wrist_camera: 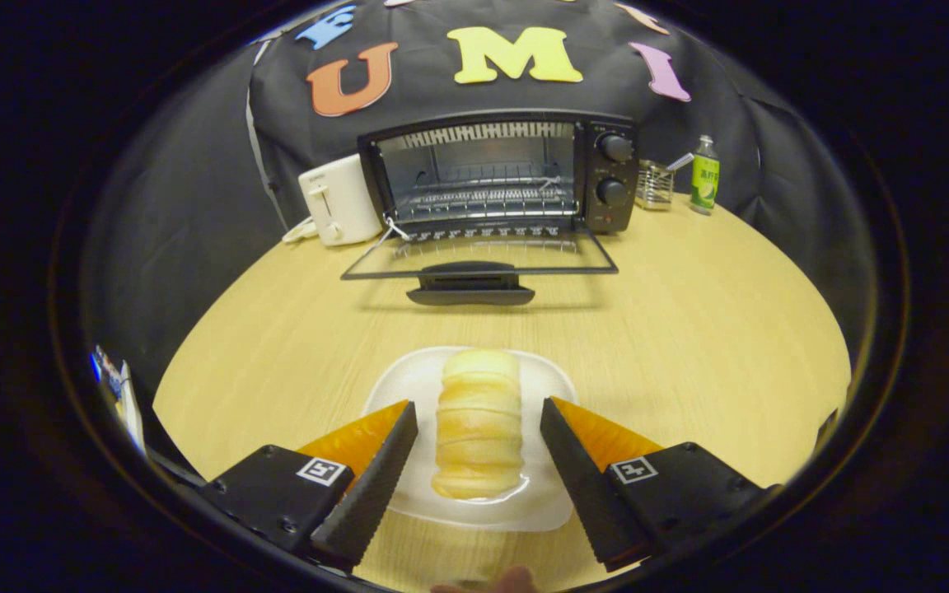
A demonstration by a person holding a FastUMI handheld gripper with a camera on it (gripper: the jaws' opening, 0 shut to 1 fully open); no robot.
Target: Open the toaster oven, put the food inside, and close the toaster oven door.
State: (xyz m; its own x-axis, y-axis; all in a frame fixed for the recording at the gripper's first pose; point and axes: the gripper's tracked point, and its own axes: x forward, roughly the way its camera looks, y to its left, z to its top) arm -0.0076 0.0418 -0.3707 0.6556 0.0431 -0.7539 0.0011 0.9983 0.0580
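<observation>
A long pale-yellow bread roll lies on a white plate on the wooden table. My gripper is open, one finger on each side of the roll, neither pressing on it. Beyond the plate stands the black toaster oven with its glass door folded down flat onto the table, handle toward me. Its wire rack inside is bare.
A white pop-up toaster stands against the oven's left side. To the oven's right are a wire holder and a green bottle. Bare wooden table lies between plate and oven door. A fingertip shows below the gripper.
</observation>
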